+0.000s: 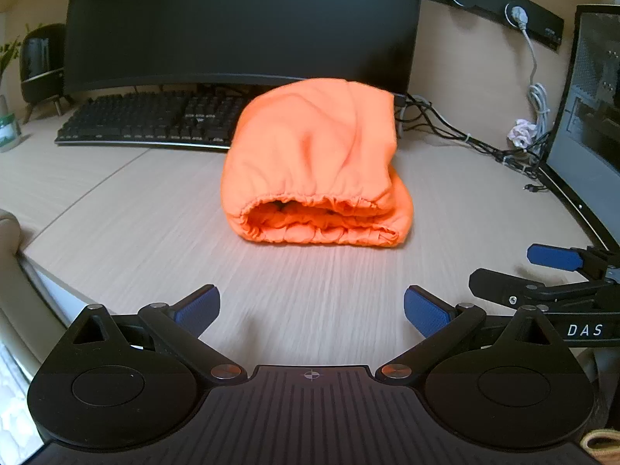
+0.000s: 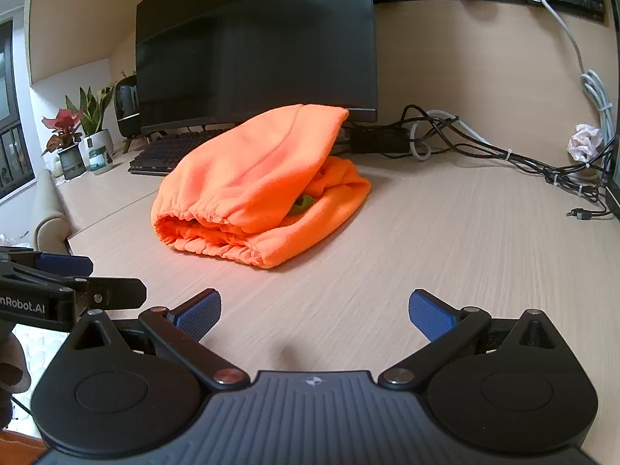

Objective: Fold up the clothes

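Item 1: orange garment (image 1: 314, 162), the task's thing. It is laid on the wooden desk (image 1: 155, 232), in front of the monitor (image 1: 244, 19) and just beside the right end of the keyboard (image 1: 147, 120). It is doubled over into a thick bundle, with the gathered elastic hem turned toward both cameras. From the right wrist view the upper layer is seen lifted off the lower one at the side, and a small green patch shows in the gap; what it is cannot be told. The fold is judged nearly complete, though loose and puffy rather than flat.

Item 2: left gripper (image 1: 312, 310). It is held low over the desk, on the near side of the garment and apart from it. The blue pads are spread wide and nothing is held between them. The stand-off is judged a release or inspection pose.

Item 3: right gripper (image 2: 314, 312). It is held near the garment's hem, slightly to its right, not touching. The pads are likewise spread and empty.

Item 4: cables (image 2: 484, 143). These are strewn behind and to the right of the garment, well apart from it, and are judged no obstacle.

Item 5: potted plants (image 2: 73, 143). These are set far to the left of the garment, beyond the keyboard.
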Available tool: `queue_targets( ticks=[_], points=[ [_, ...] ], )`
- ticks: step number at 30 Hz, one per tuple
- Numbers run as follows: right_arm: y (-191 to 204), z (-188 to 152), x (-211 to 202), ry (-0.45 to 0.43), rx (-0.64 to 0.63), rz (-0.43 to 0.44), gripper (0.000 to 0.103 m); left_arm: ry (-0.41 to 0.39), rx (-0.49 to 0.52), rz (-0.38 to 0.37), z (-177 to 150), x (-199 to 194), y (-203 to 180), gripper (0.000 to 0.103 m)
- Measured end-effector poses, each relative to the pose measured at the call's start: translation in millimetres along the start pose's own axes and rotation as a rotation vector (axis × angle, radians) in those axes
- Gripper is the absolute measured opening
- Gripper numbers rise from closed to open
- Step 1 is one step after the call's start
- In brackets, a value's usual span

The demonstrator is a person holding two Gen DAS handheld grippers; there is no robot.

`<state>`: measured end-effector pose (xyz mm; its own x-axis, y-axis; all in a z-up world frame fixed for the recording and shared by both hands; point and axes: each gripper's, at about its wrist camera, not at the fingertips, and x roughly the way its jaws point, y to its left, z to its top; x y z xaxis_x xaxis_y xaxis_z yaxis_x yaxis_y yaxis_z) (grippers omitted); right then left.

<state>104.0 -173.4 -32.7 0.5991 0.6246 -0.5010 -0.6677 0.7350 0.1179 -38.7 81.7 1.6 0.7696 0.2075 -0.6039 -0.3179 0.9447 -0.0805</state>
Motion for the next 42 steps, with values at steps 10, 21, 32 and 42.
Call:
queue_targets(
  ticks=[10, 21, 32, 42],
  points=[
    [-5.1, -0.2, 3.4, 0.006, 0.017, -0.007, 0.103, 0.011, 0.008, -0.007, 2.4, 6.0, -1.5, 0.103],
    [-5.0, -0.3, 2.7, 0.01, 0.016, -0.008, 0.103, 0.013, 0.006, -0.011, 1.6, 6.7, -1.1, 0.103],
    [-3.2, -0.6, 4.1, 0.015, 0.007, 0.0, 0.103, 0.008, 0.011, -0.003, 1.1, 6.2, -1.7, 0.103],
    [-3.4, -0.6, 5.0, 0.018, 0.013, 0.003, 0.103, 0.013, 0.008, -0.003, 0.7, 5.7, -3.2, 0.103]
  ],
)
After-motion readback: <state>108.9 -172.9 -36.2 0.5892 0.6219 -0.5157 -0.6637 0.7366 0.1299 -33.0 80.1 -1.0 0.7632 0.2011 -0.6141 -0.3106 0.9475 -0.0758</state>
